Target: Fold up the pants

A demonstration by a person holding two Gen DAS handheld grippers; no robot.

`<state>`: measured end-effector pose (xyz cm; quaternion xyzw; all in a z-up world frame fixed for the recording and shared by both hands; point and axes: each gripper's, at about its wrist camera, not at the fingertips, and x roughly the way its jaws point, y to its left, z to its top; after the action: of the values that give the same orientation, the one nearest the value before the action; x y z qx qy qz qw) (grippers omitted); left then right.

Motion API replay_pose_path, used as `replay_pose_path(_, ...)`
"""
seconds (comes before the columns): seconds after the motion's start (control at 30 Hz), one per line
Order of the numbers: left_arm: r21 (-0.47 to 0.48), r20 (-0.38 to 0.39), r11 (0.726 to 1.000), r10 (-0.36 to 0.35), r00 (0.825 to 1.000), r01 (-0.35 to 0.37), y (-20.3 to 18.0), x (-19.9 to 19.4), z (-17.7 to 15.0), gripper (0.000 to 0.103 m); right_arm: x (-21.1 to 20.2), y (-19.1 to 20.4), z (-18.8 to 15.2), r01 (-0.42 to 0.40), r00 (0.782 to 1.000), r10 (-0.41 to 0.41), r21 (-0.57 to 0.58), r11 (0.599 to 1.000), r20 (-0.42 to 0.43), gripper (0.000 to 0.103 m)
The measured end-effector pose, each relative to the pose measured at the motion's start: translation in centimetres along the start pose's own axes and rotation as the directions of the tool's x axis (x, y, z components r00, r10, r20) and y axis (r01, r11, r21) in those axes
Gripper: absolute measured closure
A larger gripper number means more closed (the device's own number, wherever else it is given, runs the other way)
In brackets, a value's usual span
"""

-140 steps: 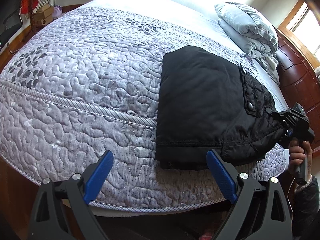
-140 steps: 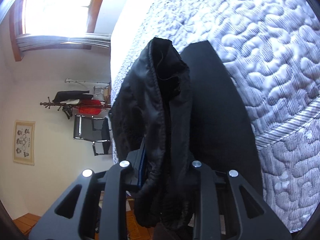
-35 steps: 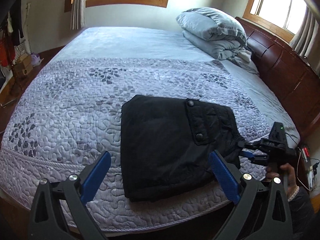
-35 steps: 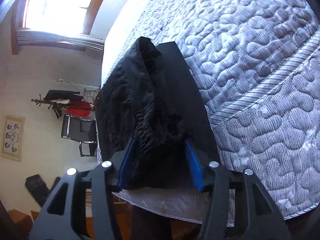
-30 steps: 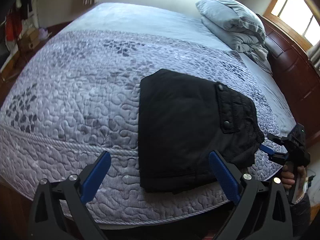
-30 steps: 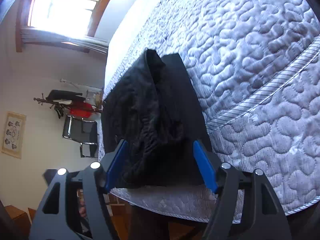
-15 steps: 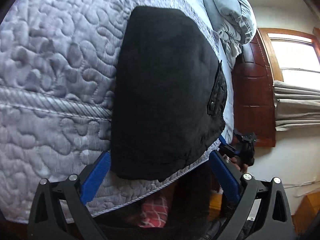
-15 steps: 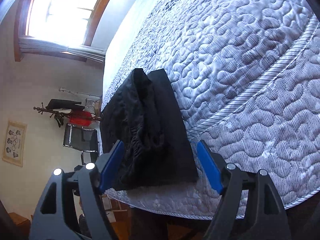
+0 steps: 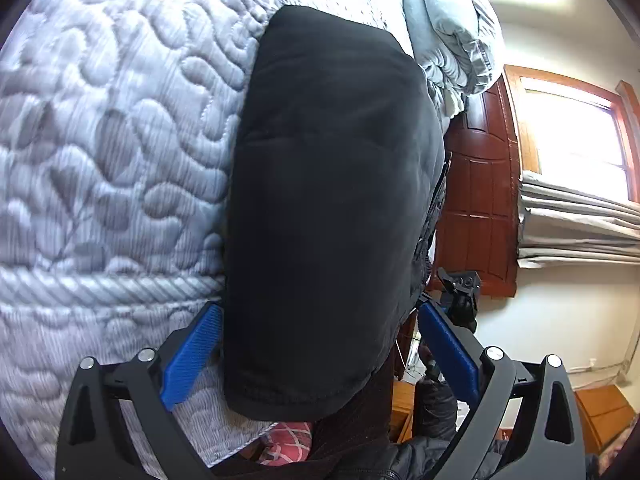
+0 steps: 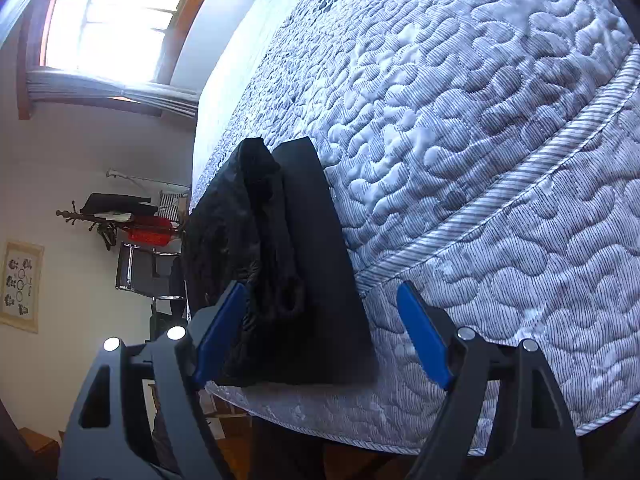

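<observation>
The black pants (image 9: 332, 200) lie folded into a thick rectangle on the grey quilted bed (image 9: 100, 160), near its edge. My left gripper (image 9: 320, 344) is open, its blue pads on either side of the near end of the pants. In the right wrist view the pants (image 10: 288, 280) show edge-on at the bed's corner. My right gripper (image 10: 320, 328) is open, with the pants' end between its pads. The right gripper also shows in the left wrist view (image 9: 460, 296), beside the pants.
Folded grey bedding (image 9: 452, 28) is stacked at the head of the bed by a dark wooden headboard (image 9: 476, 200). A window with curtains (image 9: 580, 208) is behind it. A coat rack and chair (image 10: 136, 248) stand by the wall beyond the bed.
My right gripper has let go of the pants, opened and drawn back. My left gripper has moved down close to the near end of the pants, with its pads on either side.
</observation>
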<state>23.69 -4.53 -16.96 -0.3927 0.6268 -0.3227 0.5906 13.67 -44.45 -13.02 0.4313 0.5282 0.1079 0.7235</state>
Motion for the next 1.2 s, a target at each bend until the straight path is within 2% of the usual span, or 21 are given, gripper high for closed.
replay_pose_path(0.3,0.047,-0.07,0.998,-0.045,0.997,0.049,0.3,1.0,1.4,0.004,1.6,-0.4,1.2,0.021,0.999,-0.021,-0.016,1.0,-0.048,0.023)
replay_pose_path(0.47,0.071,-0.102,0.996,-0.04,0.994,0.047,0.0,2.1,1.9,0.004,2.3,-1.2,2.0,-0.056,0.996,0.056,-0.004,0.998,-0.075,0.02)
replay_pose_path(0.67,0.082,-0.159,0.996,-0.006,0.987,0.019,-0.6,3.9,2.7,0.004,3.4,-3.3,4.0,-0.22,0.965,0.225,0.05,0.974,-0.137,0.013)
replay_pose_path(0.8,0.084,-0.192,0.996,0.011,0.981,0.005,-1.0,4.8,3.0,0.004,4.6,-3.5,5.2,-0.232,0.949,0.234,0.034,0.972,-0.212,0.011)
replay_pose_path(0.87,0.08,-0.202,0.997,0.013,0.979,0.003,-1.0,4.9,3.0,0.004,5.4,-3.2,5.7,-0.209,0.947,0.203,0.003,0.978,-0.248,0.011)
replay_pose_path(1.03,0.062,-0.201,0.998,0.005,0.98,0.008,-0.7,5.0,3.0,0.004,7.3,-2.2,6.4,-0.228,0.925,0.203,-0.042,0.973,-0.322,0.011)
replay_pose_path(1.2,0.039,-0.193,0.999,-0.003,0.981,0.011,-0.3,5.2,3.0,0.004,9.1,-1.0,7.0,-0.243,0.904,0.2,-0.069,0.968,-0.379,0.007)
